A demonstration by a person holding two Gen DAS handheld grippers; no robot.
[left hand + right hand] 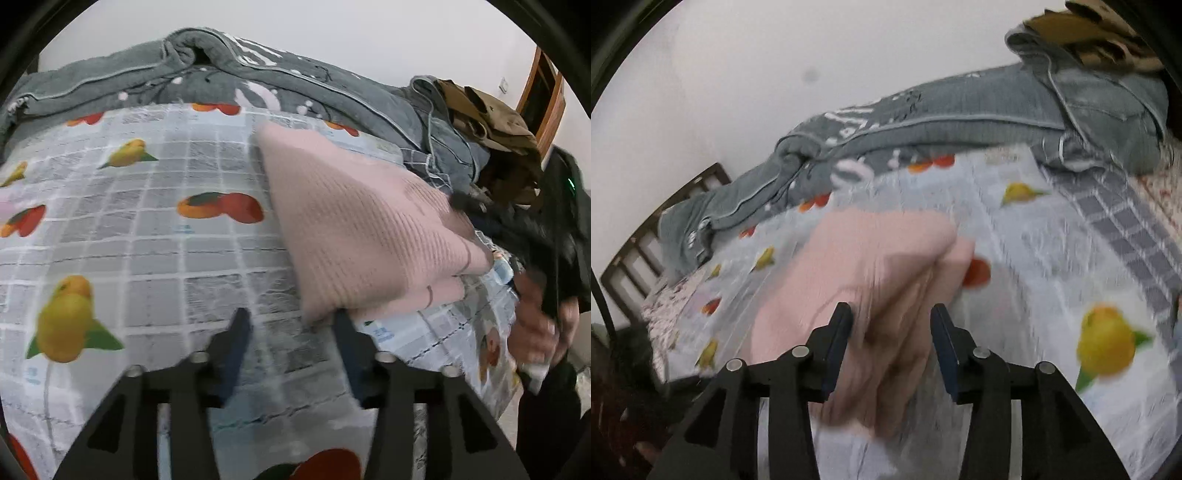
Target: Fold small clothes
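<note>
The left gripper (291,321) has its jaws spread wide and pinches nothing; its right finger (347,343) sits just at the near corner of the pink knit garment (362,229), and whether it touches the cloth cannot be told. The left finger (236,339) hangs over bare sheet.

The right gripper (892,317) is likewise spread, with a bunched part of the pink knit garment (871,266) lying between its two fingers; the view is blurred, so whether either pad touches the fabric cannot be told.

The pink knit garment is folded into a thick, ribbed block with stacked layers showing along one edge. It lies on the fruit-print bed sheet (147,240), a grey-and-white checked cloth with yellow and orange fruits, toward the side of the bed nearest the person. In the right wrist view the same sheet (1034,236) spreads out on both sides of the garment.

Beyond the garment, along the white wall, a grey quilt (147,81) with pale piping and white markings lies rumpled the length of the bed; it shows in the right wrist view too (923,122). At the quilt's end, past the garment, sits a brown cloth heap (487,114). A dark slatted bed frame (646,251) shows at the other end of the quilt.
</note>
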